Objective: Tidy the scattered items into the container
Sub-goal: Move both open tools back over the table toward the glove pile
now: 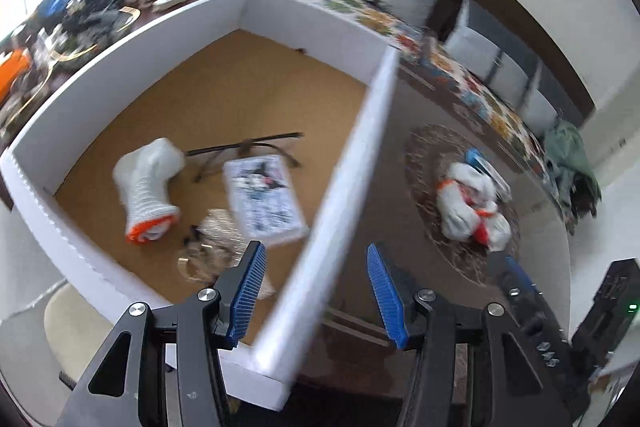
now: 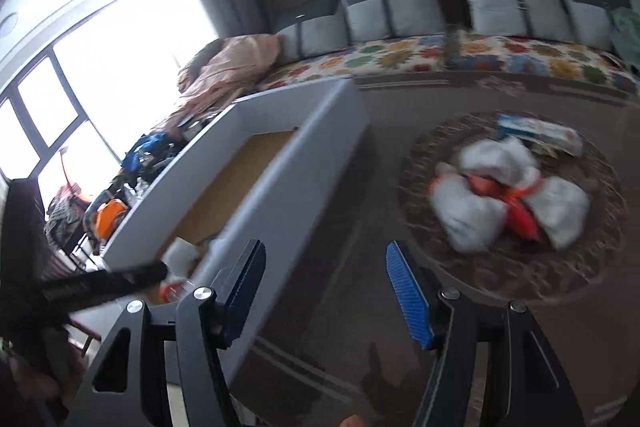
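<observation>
A white box (image 1: 120, 63) with a brown cardboard floor is sitting on the patterned carpet (image 1: 384, 211), and the left gripper (image 1: 316, 285) is hanging over its near corner with its two blue-padded fingers (image 1: 250, 293) standing apart and nothing between them but the box's wall seen below. Four things are lying inside the box: one white sock with an orange cuff (image 1: 146, 187), one white packet printed with a black cartoon figure (image 1: 264, 199), one pair of glasses with dark frames (image 1: 248, 153), and one shiny, crumpled thing (image 1: 212, 247) too blurred to name. Outside the box, on the round medallion in the carpet, one heap of white-and-orange socks (image 1: 474, 209) is lying; the blur is hiding how many socks are in it. One blue-and-white packet (image 2: 538, 133) is lying just beside the heap, touching its far edge. The right gripper (image 2: 324, 291) is hanging over the carpet between the box and the heap, its two fingers spread wide and gripping nothing. In the left wrist view it is showing as a dark finger with a blue pad near the heap. One long bench with a flowered cover (image 2: 400, 57) is running along the far wall, with grey cushions (image 2: 388, 11) leaning against its back.
</observation>
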{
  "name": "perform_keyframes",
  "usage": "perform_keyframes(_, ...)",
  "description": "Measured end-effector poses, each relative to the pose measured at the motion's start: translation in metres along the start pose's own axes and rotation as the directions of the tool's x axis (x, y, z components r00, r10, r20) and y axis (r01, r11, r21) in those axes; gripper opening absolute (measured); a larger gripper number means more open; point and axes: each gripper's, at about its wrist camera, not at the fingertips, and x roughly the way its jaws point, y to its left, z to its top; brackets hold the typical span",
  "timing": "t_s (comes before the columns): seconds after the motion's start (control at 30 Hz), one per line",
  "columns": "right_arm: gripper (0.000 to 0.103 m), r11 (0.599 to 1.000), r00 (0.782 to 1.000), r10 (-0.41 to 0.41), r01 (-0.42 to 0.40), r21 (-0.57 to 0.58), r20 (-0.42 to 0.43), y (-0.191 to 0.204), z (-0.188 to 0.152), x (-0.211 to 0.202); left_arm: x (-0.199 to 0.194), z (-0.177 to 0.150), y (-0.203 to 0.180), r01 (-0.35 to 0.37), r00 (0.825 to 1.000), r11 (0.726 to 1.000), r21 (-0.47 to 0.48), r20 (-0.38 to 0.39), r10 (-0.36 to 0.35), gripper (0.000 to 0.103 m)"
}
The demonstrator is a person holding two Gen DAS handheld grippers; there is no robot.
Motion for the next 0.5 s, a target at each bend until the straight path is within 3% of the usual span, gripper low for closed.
perform_keyframes(0.3, 0.064, 0.992, 0.996, -0.090, 0.087, 0.090, 0.023, -0.064, -0.028, -0.039, 0.005, -0.035, -0.073, 0.060, 0.998, 0.991, 0.118, -0.033, -0.057, 0.053)
perform_keyframes(0.5, 0.064, 0.981, 0.993, -0.056, 0.035, 0.193, 0.104, -0.090, -0.044, -0.069, 0.010, -0.068, -0.111, 0.128, 0.991, 0.977, 0.169, -0.059, -0.119, 0.053)
